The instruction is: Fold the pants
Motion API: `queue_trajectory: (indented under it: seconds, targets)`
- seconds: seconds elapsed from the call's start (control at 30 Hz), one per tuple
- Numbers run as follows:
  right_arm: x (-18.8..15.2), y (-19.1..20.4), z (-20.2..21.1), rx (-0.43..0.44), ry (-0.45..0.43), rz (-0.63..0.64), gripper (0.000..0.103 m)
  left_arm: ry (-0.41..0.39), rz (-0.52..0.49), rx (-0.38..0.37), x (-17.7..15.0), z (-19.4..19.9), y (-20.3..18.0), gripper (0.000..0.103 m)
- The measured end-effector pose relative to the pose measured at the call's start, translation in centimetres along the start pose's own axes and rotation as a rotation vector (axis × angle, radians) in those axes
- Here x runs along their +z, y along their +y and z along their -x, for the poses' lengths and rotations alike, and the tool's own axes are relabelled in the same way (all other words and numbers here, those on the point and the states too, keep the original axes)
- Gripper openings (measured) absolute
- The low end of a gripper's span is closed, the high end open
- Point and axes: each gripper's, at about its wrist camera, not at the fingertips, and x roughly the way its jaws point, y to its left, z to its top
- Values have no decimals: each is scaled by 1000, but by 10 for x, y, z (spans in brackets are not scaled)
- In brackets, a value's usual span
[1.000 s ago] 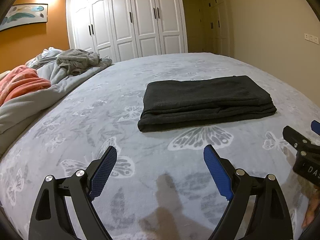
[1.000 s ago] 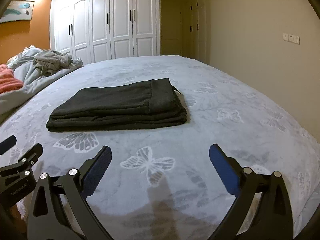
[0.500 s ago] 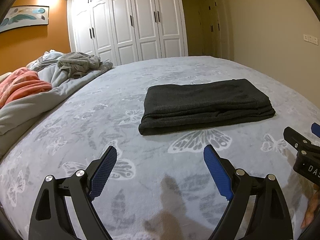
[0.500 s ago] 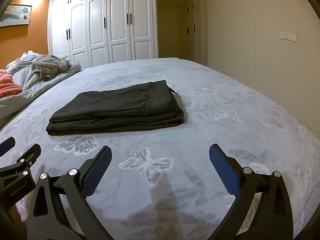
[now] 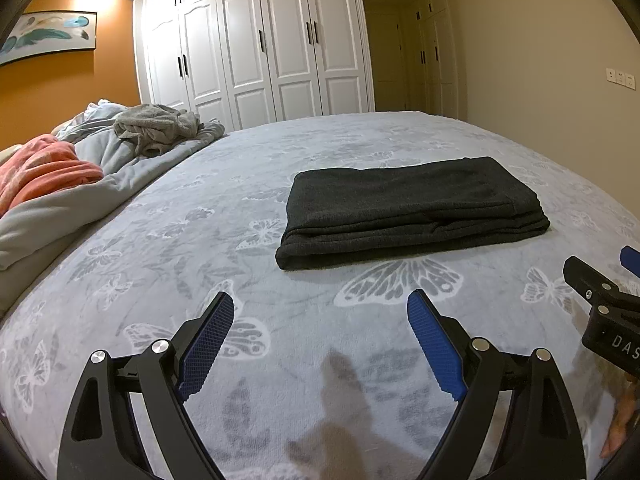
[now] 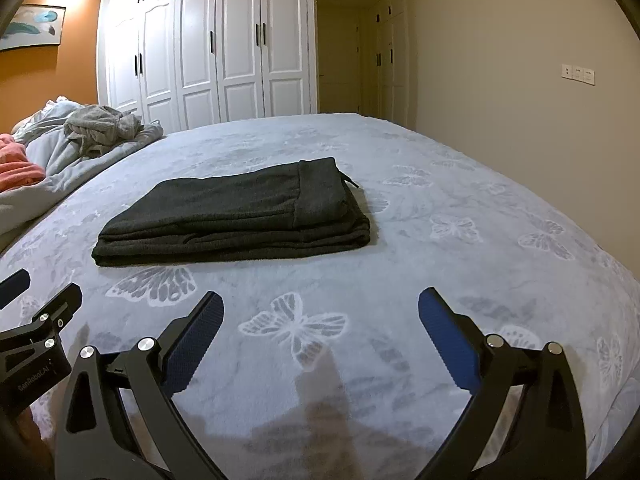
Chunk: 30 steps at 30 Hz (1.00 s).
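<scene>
The dark grey pants (image 5: 408,208) lie folded in a flat rectangular stack on the grey butterfly-print bed cover (image 5: 280,360); they also show in the right wrist view (image 6: 236,216), with a drawstring end sticking out at the far right corner. My left gripper (image 5: 320,312) is open and empty, held above the cover in front of the pants. My right gripper (image 6: 320,308) is open and empty too, in front of the stack's right end. Each gripper shows at the edge of the other's view.
A rumpled grey duvet with a grey garment (image 5: 156,124) and an orange blanket (image 5: 44,168) lies along the bed's left side. White wardrobe doors (image 5: 260,48) stand behind the bed. A beige wall (image 6: 520,80) runs along the right.
Both grippers have drawn back slightly and tilted up, so the pants sit a little lower and farther in view. The pants have not moved. Both grippers stayed open.
</scene>
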Motion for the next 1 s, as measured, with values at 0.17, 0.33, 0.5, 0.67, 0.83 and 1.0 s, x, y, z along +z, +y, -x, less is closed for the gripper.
queue_trajectory:
  seconds: [0.17,0.33,0.5,0.67,0.83,1.0]
  targets:
    - [-2,6,2,3,9,19,96,3,2,-1,0,-1,0,86]
    - [-4,9,4,-2,7,20,96,1,1,-2,0,-1,0,86]
    - [-3,8,2,0,11,21,96,2,1,-2,0,-1,0,86]
    - [-3,8,1,-1,12,21,96,-1,-2,-2,1,0,-1,86]
    - [-3,8,2,-2,12,20,96,-3,-7,-2,1,-1,-1,86]
    - [-3,8,1,-2,12,20,96,-3,-6,-3,1,0,-2,86]
